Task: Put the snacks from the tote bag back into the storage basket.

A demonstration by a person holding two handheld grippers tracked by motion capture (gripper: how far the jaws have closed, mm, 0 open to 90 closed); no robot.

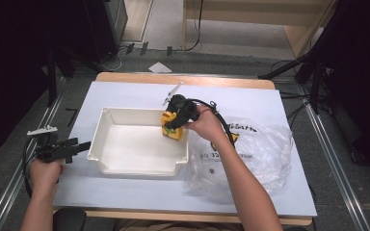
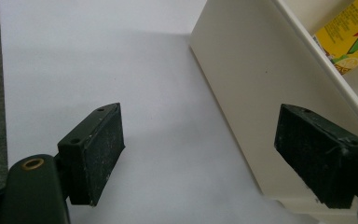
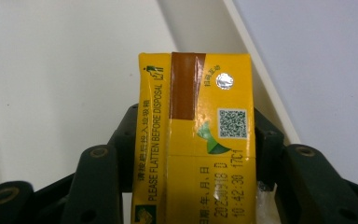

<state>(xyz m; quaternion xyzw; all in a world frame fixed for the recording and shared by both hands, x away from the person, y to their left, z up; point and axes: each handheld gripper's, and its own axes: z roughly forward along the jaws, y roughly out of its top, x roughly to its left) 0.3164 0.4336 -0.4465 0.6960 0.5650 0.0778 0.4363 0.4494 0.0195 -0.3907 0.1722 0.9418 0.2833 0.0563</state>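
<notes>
Over the near-right corner of the white tray [image 1: 135, 166], just inside its right wall, a yellow drink carton [image 1: 170, 128] is held by the right gripper [image 1: 172, 122], whose jaws are closed against the carton's two sides. Seen from the right gripper view, the carton [image 3: 196, 140] is clamped with its top end facing the camera (a brown strip, a foil seal and a QR code are printed there), and the pale tray floor [image 3: 51, 84] is seen beyond it; whether the carton touches the floor cannot be told. Most of the tray's floor is left bare, with open room to the left of the carton. A crumpled clear plastic bag [image 1: 250, 154] is spread just beside the tray's right wall, under the right forearm. Tray and bag are set on a white sheet [image 1: 125, 91] that covers the wooden table [image 1: 183, 79], and wide bare margins are left at the far and left edges. Near the sheet's left edge, the left gripper [image 1: 74, 147] is held level, pointed at the tray's left wall and just short of it. Its jaws are spread wide with nothing between them; in the left gripper view the tray's outer wall [image 2: 256, 93] is seen beside one pad [image 2: 319, 156].
</notes>
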